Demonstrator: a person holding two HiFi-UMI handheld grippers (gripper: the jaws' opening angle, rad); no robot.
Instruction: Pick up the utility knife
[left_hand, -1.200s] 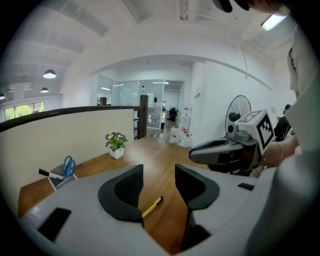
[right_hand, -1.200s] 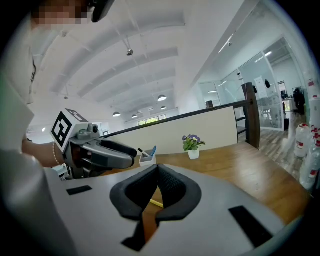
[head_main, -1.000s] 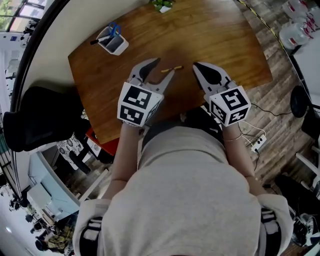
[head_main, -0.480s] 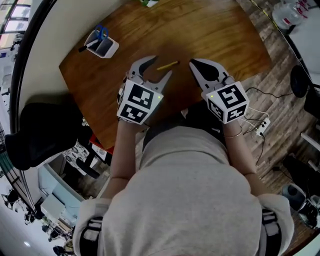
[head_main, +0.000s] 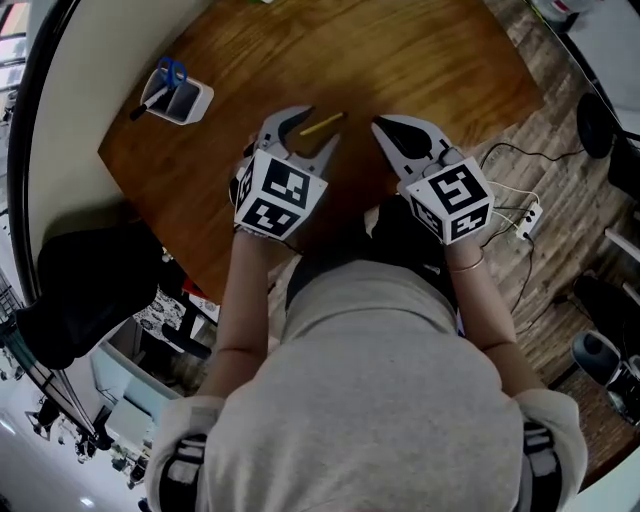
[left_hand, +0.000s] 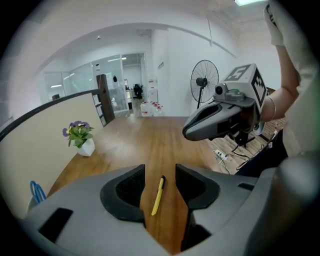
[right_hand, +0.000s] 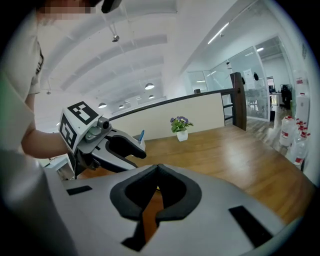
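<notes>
Hovering low over the wooden counter (head_main: 430, 60), the left claw (head_main: 320, 130) hung released, jaws parted and nothing gripped. The yellow utility knife (head_main: 322, 123) lay flat on the wood, untouched, and the left gripper view put it squarely in the gap between those jaws, running lengthwise along it. The right claw (head_main: 380, 125) sat just beside, clenched tip to tip on nothing at all. A white pen holder (head_main: 180, 98) stood well off at the far left corner, out of play. By my reckoning this was the line-up before the grab. The next move looked to call for dropping the left claw until its tips met the wood on either side of the slim handle, then squeezing.
</notes>
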